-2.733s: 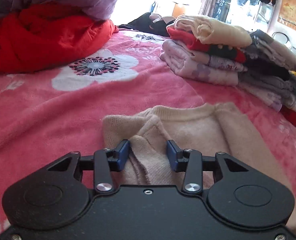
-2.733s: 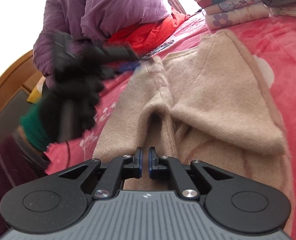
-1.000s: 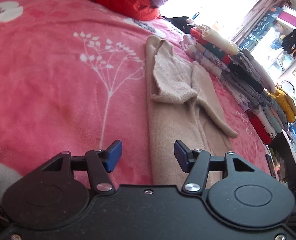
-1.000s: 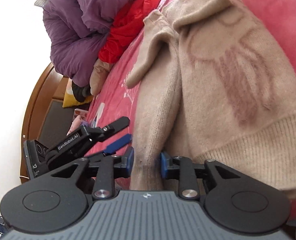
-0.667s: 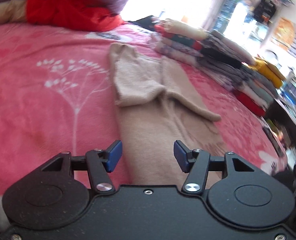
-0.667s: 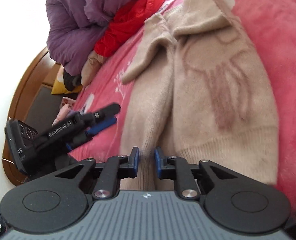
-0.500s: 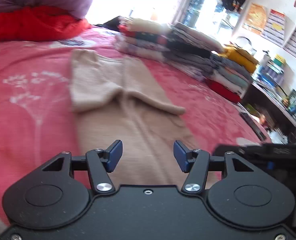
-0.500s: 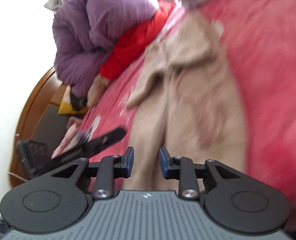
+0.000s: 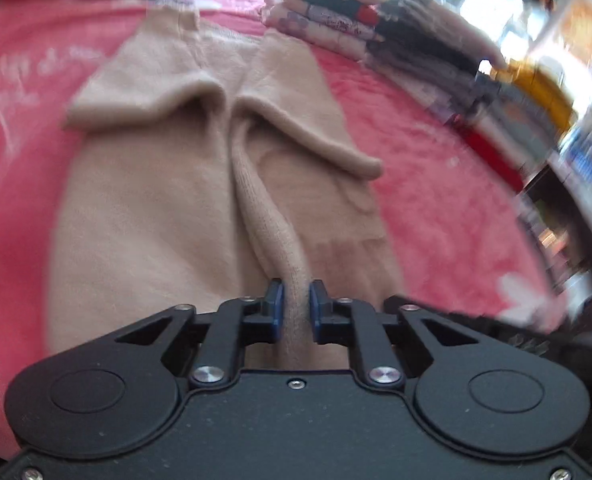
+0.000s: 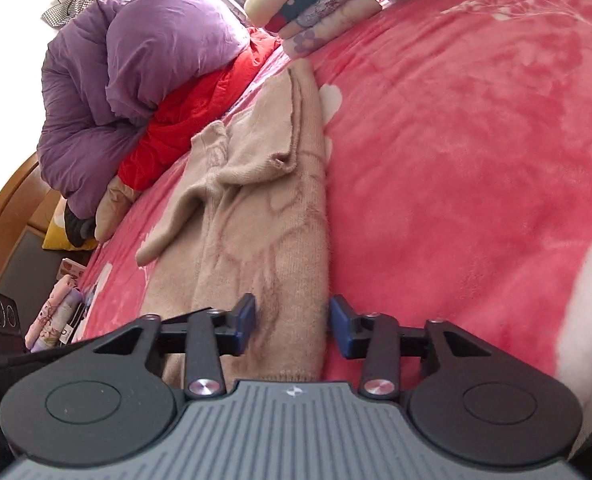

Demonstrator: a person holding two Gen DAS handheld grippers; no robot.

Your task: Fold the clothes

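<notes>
Left gripper (image 9: 296,304), formerly spread, now pinches the beige sweater (image 9: 144,208) hem ridge; right gripper (image 10: 292,320) gapes astride the hem; the sweater's long axis runs away from both.

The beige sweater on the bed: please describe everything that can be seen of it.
The beige sweater is a soft, fuzzy knit that lies flat on the pink blanket. Both sleeves are folded inward across the body, and a raised ridge of fabric runs down its middle. A faint pinkish pattern shows on the knit and a ribbed hem at the near edge. The left gripper pinches the ridge near the hem; the right gripper hovers open at the hem.
</notes>
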